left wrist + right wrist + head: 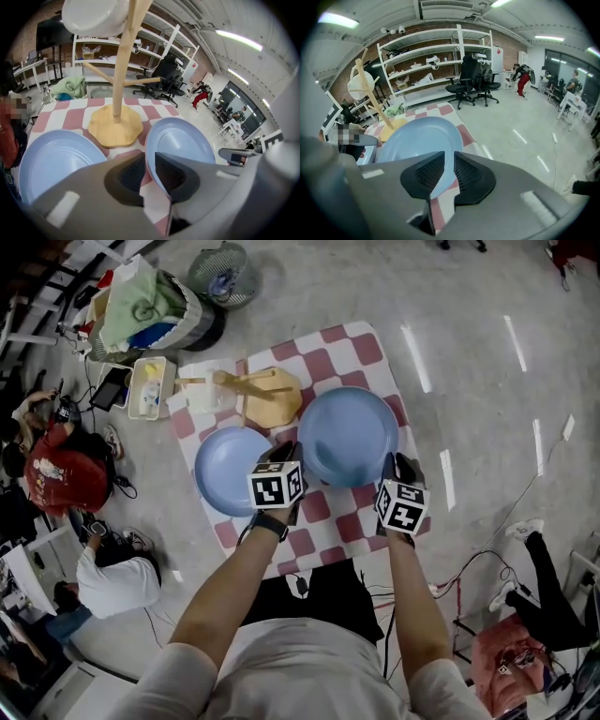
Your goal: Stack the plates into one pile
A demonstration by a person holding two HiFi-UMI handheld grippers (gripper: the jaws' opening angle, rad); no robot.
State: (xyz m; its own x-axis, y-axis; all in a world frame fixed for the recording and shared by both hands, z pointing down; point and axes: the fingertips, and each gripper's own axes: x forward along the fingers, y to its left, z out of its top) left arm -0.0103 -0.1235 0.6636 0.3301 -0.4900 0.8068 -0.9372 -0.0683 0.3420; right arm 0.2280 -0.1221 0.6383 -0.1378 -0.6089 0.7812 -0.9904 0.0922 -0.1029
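Two light blue plates lie on a red-and-white checked cloth (323, 343). Both grippers hold the larger plate (348, 435) by opposite sides of its rim. My left gripper (292, 448) is shut on its left edge and my right gripper (392, 461) on its right edge. In the left gripper view the jaws (150, 164) pinch the rim of this plate (180, 140). The right gripper view has the jaws (449, 164) closed on the same plate (417, 140). The smaller plate (228, 471) (54, 161) rests flat on the cloth just to the left.
A wooden mug stand (267, 395) (115, 123) with a white cup (96, 16) stands behind the plates. A white tray (150, 387), a basket of cloths (141, 306) and a fan (223, 273) sit off the table's far left. People sit on the floor at left.
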